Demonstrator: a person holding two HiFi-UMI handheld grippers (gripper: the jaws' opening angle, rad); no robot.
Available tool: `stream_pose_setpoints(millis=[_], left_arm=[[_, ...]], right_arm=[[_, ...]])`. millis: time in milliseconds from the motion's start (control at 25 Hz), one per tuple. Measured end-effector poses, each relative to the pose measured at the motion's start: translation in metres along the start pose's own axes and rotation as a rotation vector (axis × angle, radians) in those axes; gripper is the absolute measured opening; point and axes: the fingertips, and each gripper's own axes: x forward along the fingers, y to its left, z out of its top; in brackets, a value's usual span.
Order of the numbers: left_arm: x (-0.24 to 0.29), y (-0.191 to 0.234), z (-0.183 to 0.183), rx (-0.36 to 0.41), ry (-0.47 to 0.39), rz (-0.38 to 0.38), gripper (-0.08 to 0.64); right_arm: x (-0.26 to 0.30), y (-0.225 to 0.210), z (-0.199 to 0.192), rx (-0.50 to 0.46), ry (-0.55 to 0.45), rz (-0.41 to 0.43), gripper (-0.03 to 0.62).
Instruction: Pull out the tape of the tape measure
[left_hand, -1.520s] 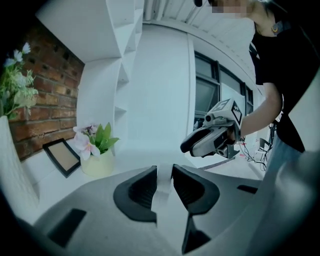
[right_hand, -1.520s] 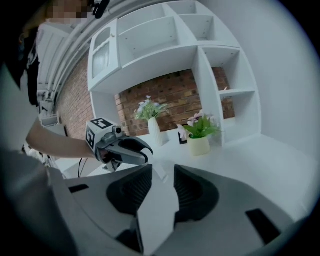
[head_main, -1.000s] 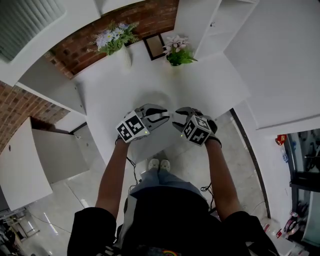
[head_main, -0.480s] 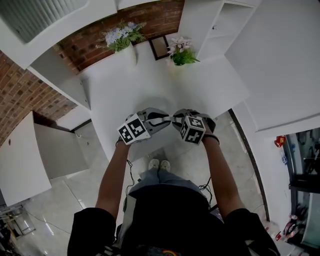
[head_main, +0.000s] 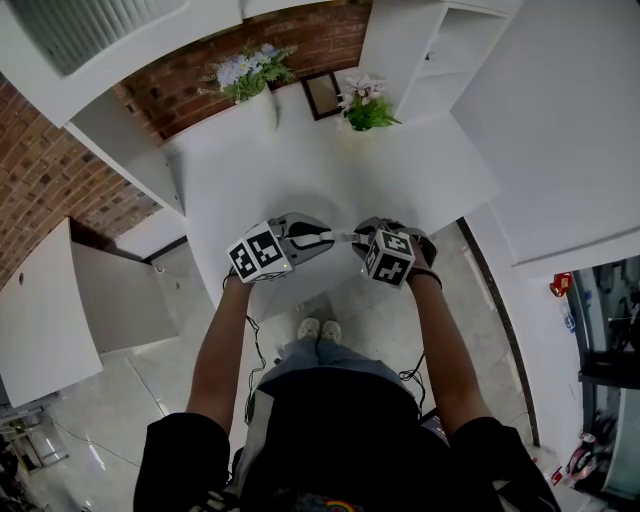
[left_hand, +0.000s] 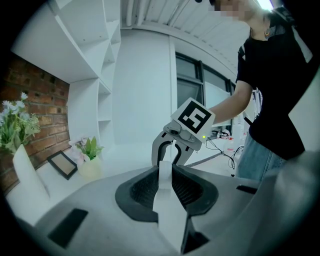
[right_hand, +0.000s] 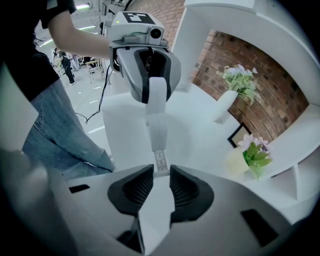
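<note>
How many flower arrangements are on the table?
2. A tall white vase of pale blue flowers stands at the table's far edge; a round pale pot of pink flowers stands right of the dark picture frame. None seem hidden.

Unresolved items, as I see them: the tape measure (left_hand: 166, 197) sits deep between the left gripper (head_main: 322, 238) pads, its sides covered. The tape (right_hand: 160, 161) end is hidden inside the right gripper (head_main: 360, 238) pads, and I cannot read its markings. The picture frame (head_main: 321, 93) contents are too small to tell.
</note>
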Motion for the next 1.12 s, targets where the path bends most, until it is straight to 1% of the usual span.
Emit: stream_pose_setpoints(millis=[120, 240, 400, 520, 680, 800, 920, 1040, 1120], left_arm=[[-0.006, 0.002, -0.004, -0.006, 0.013, 0.003, 0.081], [-0.016, 0.002, -0.008, -0.026, 0.006, 0.002, 0.081], [-0.023, 0.004, -0.016, -0.030, 0.038, 0.010, 0.081], [-0.028, 0.005, -0.013, -0.040, 0.023, 0.004, 0.081], [-0.030, 0.006, -0.020, -0.023, 0.068, 0.006, 0.081], [-0.038, 0.008, -0.023, -0.044, 0.054, 0.012, 0.081], [-0.045, 0.011, -0.030, -0.046, 0.081, 0.025, 0.081], [-0.054, 0.012, -0.036, -0.074, 0.070, 0.028, 0.081], [-0.057, 0.013, -0.040, -0.077, 0.081, 0.027, 0.081]], right_arm=[[0.001, -0.001, -0.013, 0.007, 0.035, 0.000, 0.097], [-0.002, -0.003, -0.018, 0.046, 0.010, 0.006, 0.097], [-0.003, -0.008, -0.032, 0.023, 0.059, -0.010, 0.097], [-0.007, -0.010, -0.036, 0.054, 0.034, -0.006, 0.097], [-0.005, -0.014, -0.051, 0.034, 0.090, -0.010, 0.097], [-0.007, -0.017, -0.057, 0.062, 0.070, -0.003, 0.097], [-0.007, -0.022, -0.065, 0.048, 0.104, -0.012, 0.097], [-0.009, -0.025, -0.068, 0.079, 0.084, -0.011, 0.097], [-0.008, -0.025, -0.069, 0.076, 0.091, -0.009, 0.097]])
